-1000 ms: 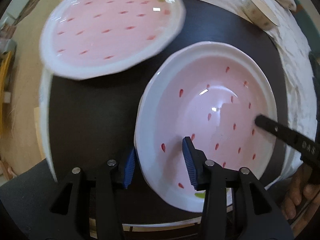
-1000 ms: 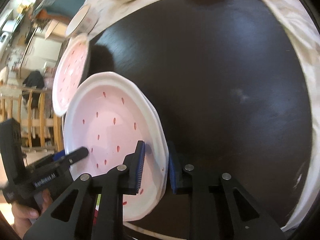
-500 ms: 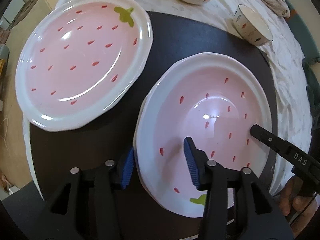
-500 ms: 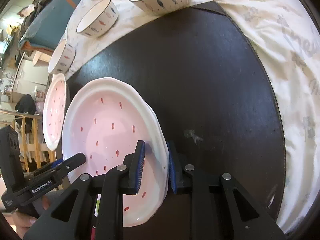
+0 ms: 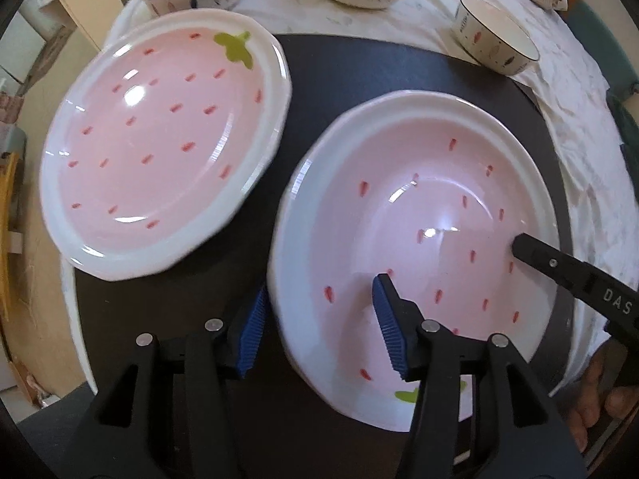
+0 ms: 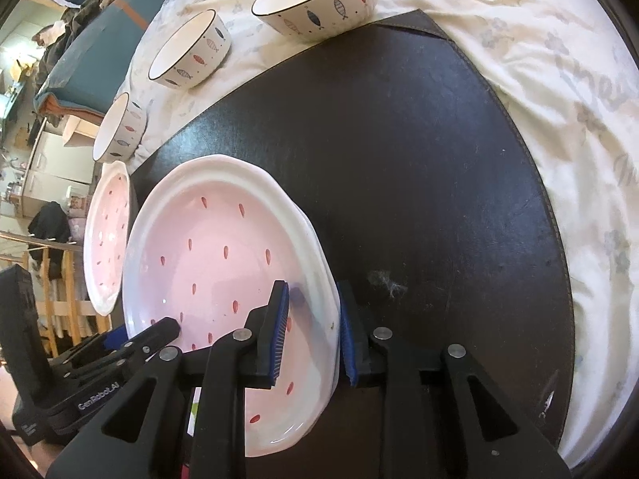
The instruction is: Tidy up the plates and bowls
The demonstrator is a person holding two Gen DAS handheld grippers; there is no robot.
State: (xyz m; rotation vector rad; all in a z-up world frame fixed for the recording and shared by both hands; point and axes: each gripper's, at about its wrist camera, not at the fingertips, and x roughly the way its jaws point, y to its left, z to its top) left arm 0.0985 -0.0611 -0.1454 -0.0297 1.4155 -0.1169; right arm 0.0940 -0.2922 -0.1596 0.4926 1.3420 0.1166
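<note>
A pink strawberry plate (image 5: 419, 207) with a white rim lies on the black mat (image 5: 359, 68); a second rim shows under it in the right wrist view. My left gripper (image 5: 319, 327) straddles its near rim, jaws opening, and the pads stand off the plate. My right gripper (image 6: 311, 335) straddles the opposite rim of the same plate (image 6: 223, 247), its jaws also opening around the rim. A second strawberry plate (image 5: 159, 139) sits to the left, partly over the mat's edge. Three white fish-patterned bowls (image 6: 315, 0) (image 6: 191, 50) (image 6: 120, 127) stand behind on the cloth.
A wrinkled white cloth (image 6: 559, 80) covers the table around the mat (image 6: 419, 159). The mat's right half is bare apart from a bit of fluff (image 6: 387, 283). A person's hand (image 5: 599, 399) holds the right gripper. Furniture and wooden chairs lie beyond the table's left edge.
Both views have swung so the bowls at the back now show. The left jaws have widened off the plate's rim. The right jaws look slightly wider.
</note>
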